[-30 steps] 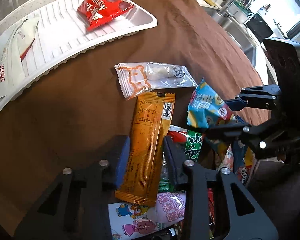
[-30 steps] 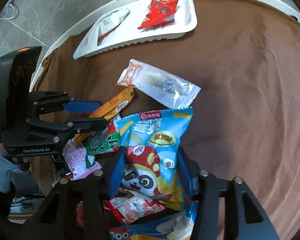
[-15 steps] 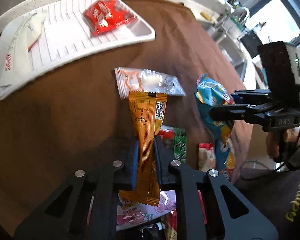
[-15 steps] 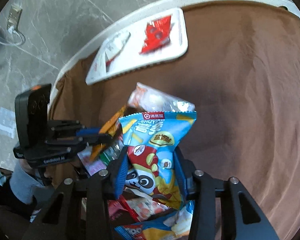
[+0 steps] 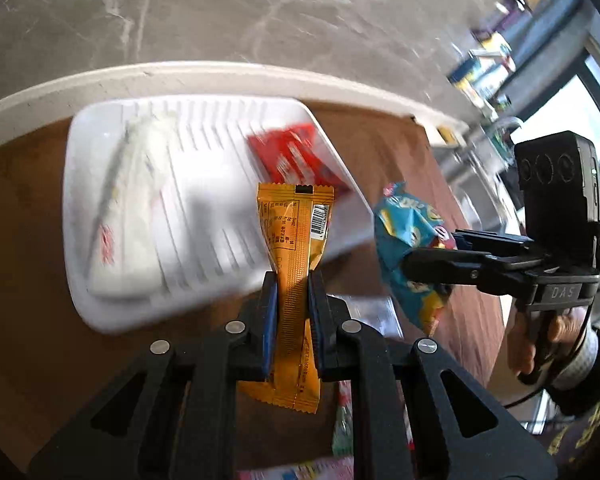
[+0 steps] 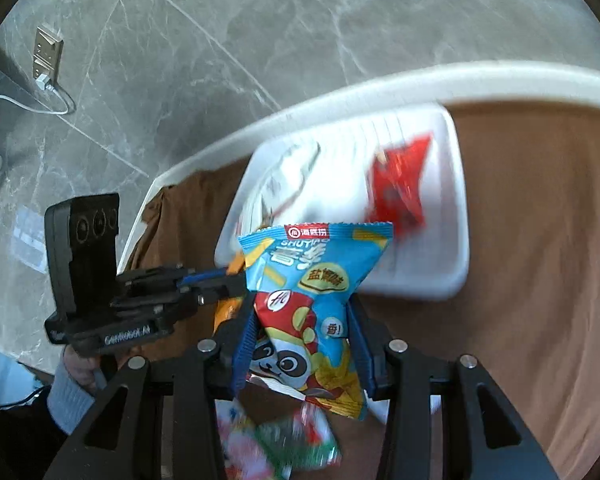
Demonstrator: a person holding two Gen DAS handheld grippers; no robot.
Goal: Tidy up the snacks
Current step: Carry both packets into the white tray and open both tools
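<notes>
Between the blue pads of the left claw (image 5: pixel 292 304), low in the left wrist view, a long orange foil snack bar (image 5: pixel 294 264) is pinched upright, its crimped end at top. Centre of the right wrist view, the right claw (image 6: pixel 302 344) clamps a puffy blue crisp bag (image 6: pixel 312 280). Behind both, a ridged white plastic tray (image 5: pixel 204 208) on the brown-clothed table (image 6: pixel 540 240) holds a red packet (image 5: pixel 296 156) and a white packet (image 5: pixel 128 208).

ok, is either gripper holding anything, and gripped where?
Both. The left gripper pinches the orange packet across its middle, below the barcode. The right gripper clamps the blue chip bag at its lower half, both sides.
</notes>
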